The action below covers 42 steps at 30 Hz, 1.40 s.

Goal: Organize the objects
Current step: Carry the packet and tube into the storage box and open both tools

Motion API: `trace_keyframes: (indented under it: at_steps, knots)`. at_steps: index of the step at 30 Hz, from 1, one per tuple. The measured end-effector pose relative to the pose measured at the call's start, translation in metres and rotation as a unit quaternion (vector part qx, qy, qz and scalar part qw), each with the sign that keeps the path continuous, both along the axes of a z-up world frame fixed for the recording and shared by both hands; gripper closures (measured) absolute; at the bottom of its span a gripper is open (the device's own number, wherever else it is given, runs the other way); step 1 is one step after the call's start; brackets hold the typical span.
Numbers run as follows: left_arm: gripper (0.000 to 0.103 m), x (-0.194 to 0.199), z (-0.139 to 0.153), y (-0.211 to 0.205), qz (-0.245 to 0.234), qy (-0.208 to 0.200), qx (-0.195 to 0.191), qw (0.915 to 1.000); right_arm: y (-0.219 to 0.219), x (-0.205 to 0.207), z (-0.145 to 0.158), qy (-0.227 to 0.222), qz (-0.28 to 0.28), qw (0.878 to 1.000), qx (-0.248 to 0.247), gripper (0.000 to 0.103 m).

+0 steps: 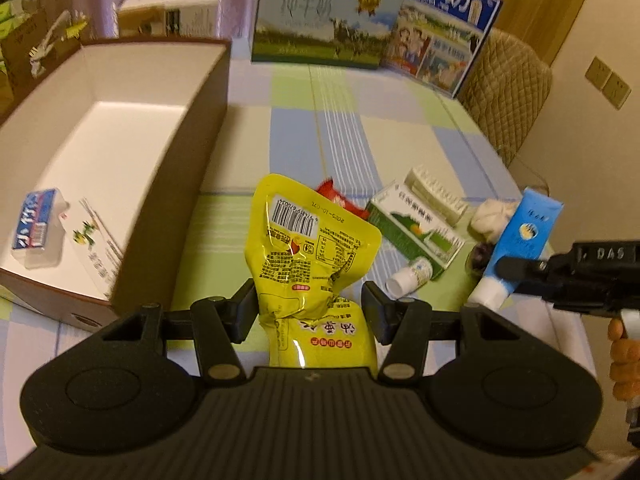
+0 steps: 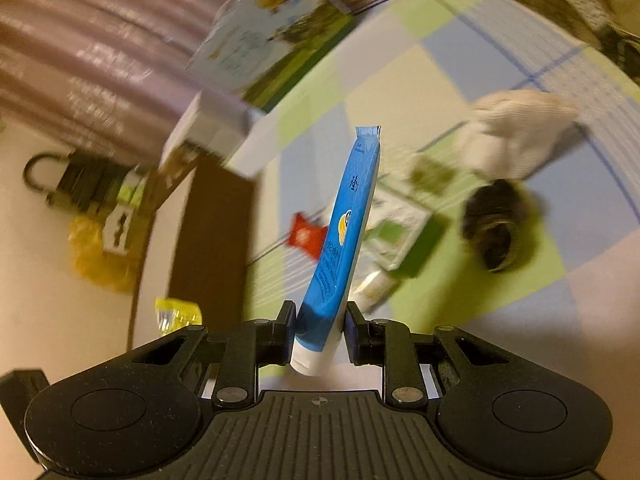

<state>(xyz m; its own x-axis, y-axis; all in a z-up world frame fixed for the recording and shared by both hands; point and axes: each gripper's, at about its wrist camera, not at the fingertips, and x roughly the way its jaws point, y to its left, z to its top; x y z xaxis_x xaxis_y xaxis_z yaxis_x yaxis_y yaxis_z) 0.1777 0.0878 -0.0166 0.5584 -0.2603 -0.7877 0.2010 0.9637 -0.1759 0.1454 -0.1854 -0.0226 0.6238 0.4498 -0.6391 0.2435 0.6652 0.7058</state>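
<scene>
My left gripper (image 1: pixel 310 312) is shut on a yellow snack pouch (image 1: pixel 308 248) and holds it over the checked tablecloth, to the right of a brown open box (image 1: pixel 192 152). My right gripper (image 2: pixel 318 330) is shut on a blue and white tube (image 2: pixel 344 240); this tube also shows at the right of the left wrist view (image 1: pixel 520 240), with the right gripper (image 1: pixel 516 268) on it. In the box lie a blue-labelled clear case (image 1: pixel 36 228) and a white carton (image 1: pixel 98 240).
On the cloth lie a red packet (image 1: pixel 340 198), a green and white medicine box (image 1: pixel 412 228), a small white bottle (image 1: pixel 410 276), a cream cloth lump (image 1: pixel 494 216) and a dark round object (image 2: pixel 496 228). Two milk cartons (image 1: pixel 324 16) stand at the far edge. A padded chair (image 1: pixel 504 92) is at right.
</scene>
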Motion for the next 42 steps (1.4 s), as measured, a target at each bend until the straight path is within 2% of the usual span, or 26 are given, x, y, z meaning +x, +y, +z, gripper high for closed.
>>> trace_keyframes:
  at_steps: [6, 13, 19, 21, 27, 33, 42]
  knots:
    - [0.052, -0.008, 0.026, 0.025, 0.03, -0.026, -0.005, 0.9992, 0.045, 0.02, 0.022, -0.026, 0.068, 0.997, 0.005, 0.081]
    - [0.052, -0.013, 0.048, 0.072, 0.078, -0.049, -0.004, 0.9957, 0.108, 0.052, 0.042, -0.061, 0.146, 0.987, 0.012, 0.081]
    - [0.052, -0.008, 0.061, 0.114, 0.117, -0.065, 0.004, 0.991, 0.166, 0.086, 0.055, -0.085, 0.193, 0.977, -0.006, 0.081]
    - [0.052, -0.004, 0.064, 0.126, 0.116, -0.068, 0.004, 0.9909, 0.181, 0.097, 0.055, -0.089, 0.202, 0.975, -0.013, 0.081]
    - [0.052, 0.015, 0.063, 0.154, 0.121, -0.066, 0.01, 0.9904, 0.223, 0.126, 0.05, -0.076, 0.223, 0.971, -0.05, 0.081]
    - [0.052, 0.04, 0.05, 0.171, 0.117, -0.048, 0.014, 0.9919, 0.253, 0.155, 0.036, -0.05, 0.24, 0.962, -0.116, 0.081]
    - [0.052, 0.089, 0.026, 0.182, 0.101, -0.01, 0.014, 0.9947, 0.289, 0.204, 0.014, -0.004, 0.28, 0.935, -0.216, 0.081]
